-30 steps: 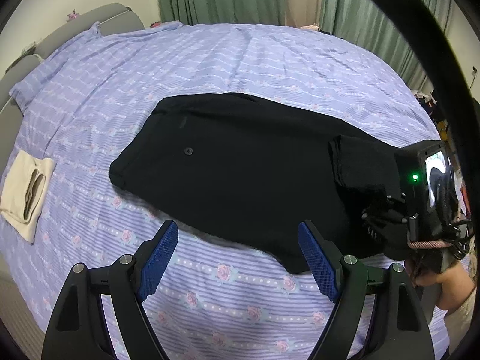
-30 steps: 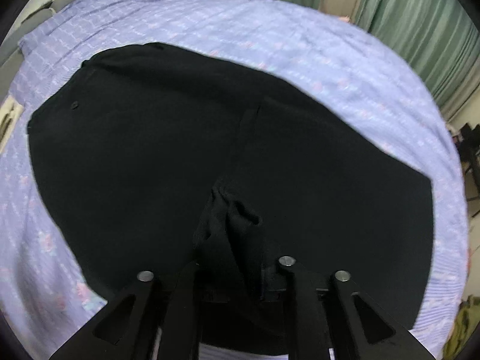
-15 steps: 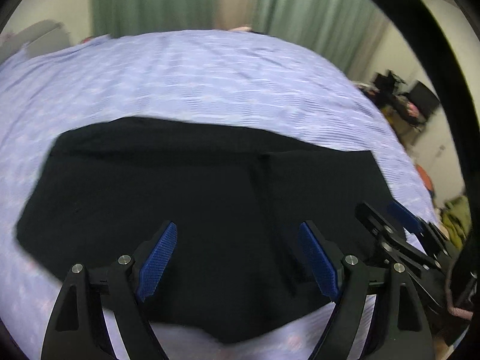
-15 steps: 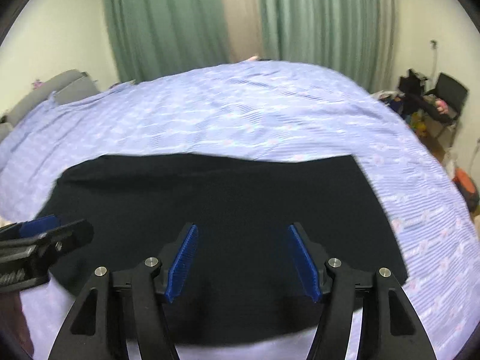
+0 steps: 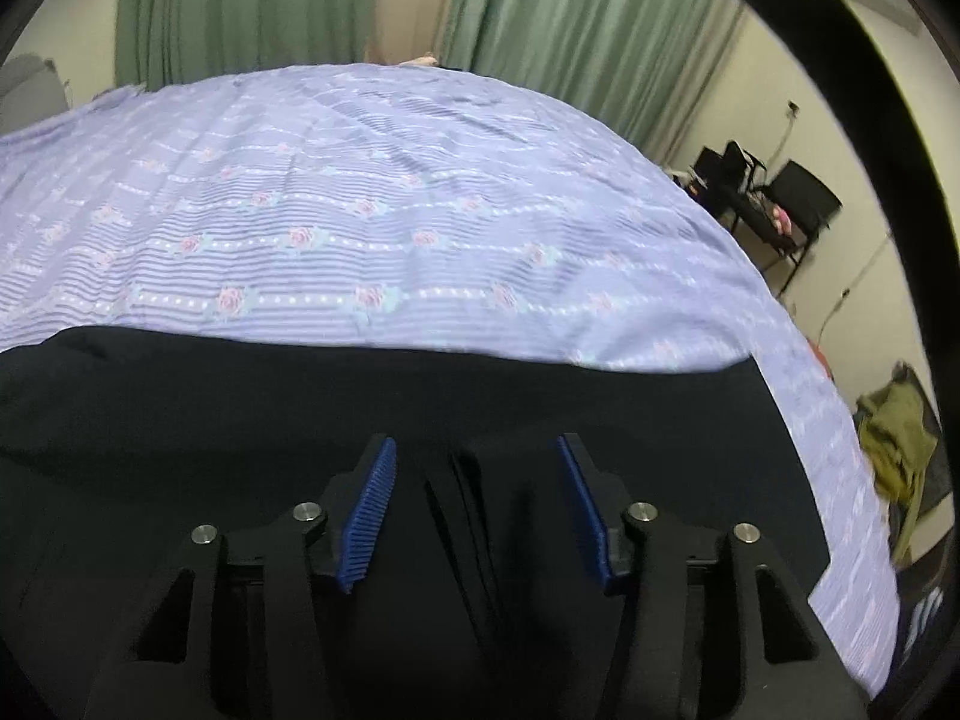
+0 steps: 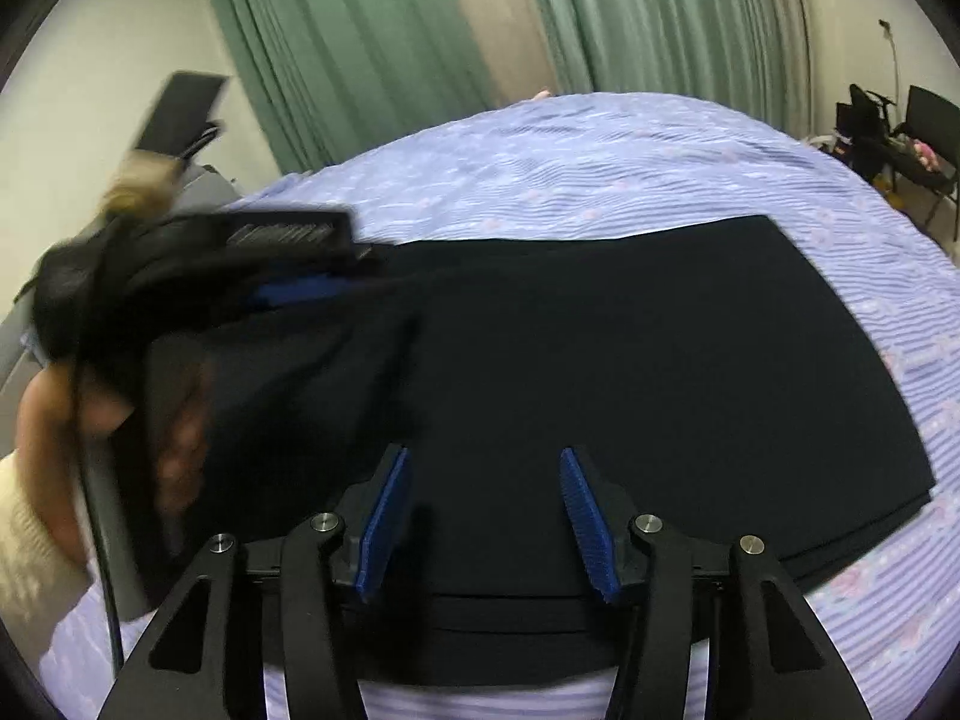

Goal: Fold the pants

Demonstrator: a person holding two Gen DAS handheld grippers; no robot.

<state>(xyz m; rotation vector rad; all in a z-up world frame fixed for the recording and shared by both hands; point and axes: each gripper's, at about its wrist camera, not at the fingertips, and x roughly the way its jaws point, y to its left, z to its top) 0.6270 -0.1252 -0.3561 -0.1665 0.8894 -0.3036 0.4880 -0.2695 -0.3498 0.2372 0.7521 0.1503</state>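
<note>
The left tongs (image 5: 477, 510) are seen partly open and closing, with a raised ridge of black fabric between the blue pads (image 5: 369, 516); the pads are not yet pressed on it. The right tongs (image 6: 483, 519) are likewise partly open and closing, with the near folded edge of the pants (image 6: 630, 372) lying between and below the pads, apart from both. The pants are laid flat in stacked layers on the near part of the bed (image 6: 660, 150), which is covered by a lilac floral sheet. In the right wrist view, the left tongs are shown blurred at the left edge of the pants, carried by a hand (image 6: 180, 444) in a cream sleeve (image 6: 30, 552). Green curtains (image 6: 372, 42) are hung beyond the far side of the bed. Black chairs (image 5: 798, 204) are placed at the far right.
</note>
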